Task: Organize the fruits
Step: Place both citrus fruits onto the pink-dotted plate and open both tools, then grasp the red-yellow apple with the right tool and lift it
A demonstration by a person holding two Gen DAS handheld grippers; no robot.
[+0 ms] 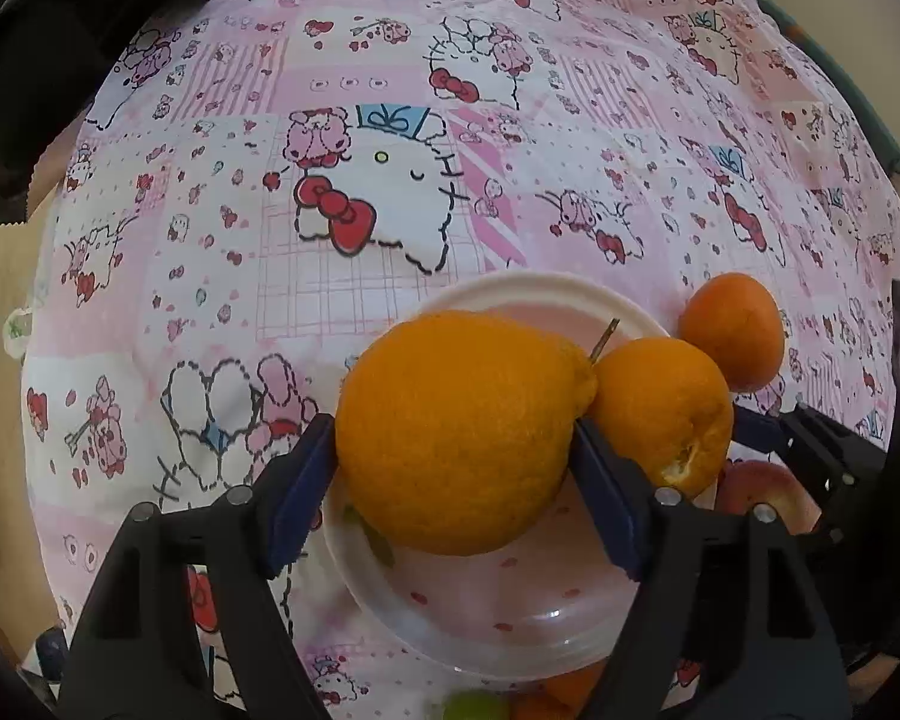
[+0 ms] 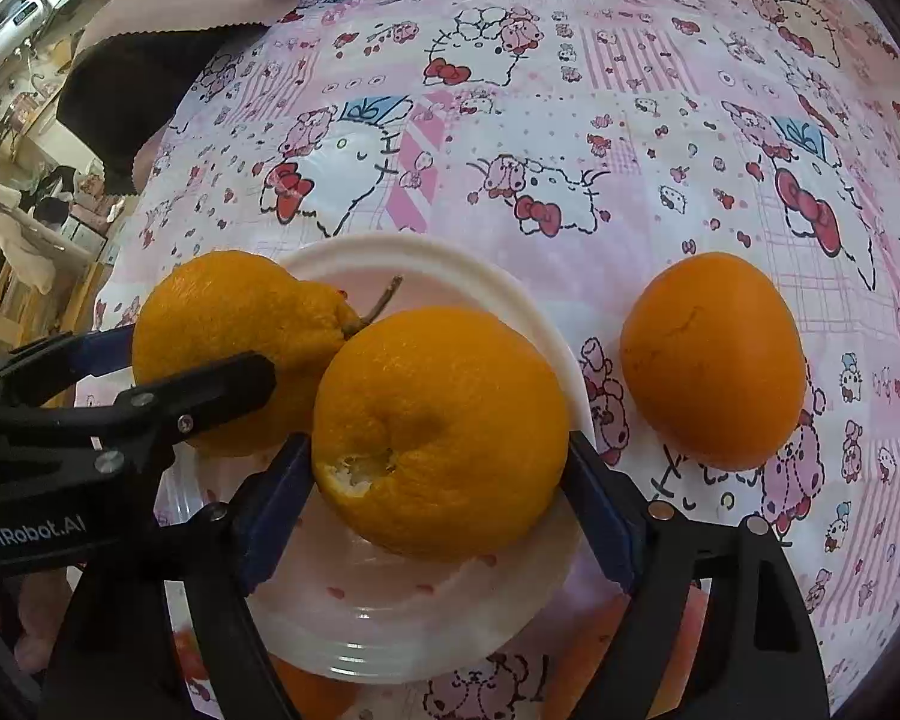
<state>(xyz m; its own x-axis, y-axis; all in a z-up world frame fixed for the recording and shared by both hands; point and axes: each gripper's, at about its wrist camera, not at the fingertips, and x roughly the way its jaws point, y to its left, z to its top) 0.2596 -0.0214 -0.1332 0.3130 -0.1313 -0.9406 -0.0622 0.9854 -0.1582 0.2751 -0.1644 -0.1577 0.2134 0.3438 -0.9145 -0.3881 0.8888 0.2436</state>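
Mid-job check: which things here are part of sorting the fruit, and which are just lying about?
Job:
stemmed orange in left gripper
scarred orange in right gripper
white plate
loose orange
apple

Lying about:
cartoon tablecloth
dark cloth

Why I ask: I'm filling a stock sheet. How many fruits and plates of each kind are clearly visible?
Oranges: 3 (stemmed orange, scarred orange, loose orange)
Apples: 1 (apple, partly hidden)
Plates: 1 (plate)
Total: 5. Fruit at the bottom edge is too hidden to count.
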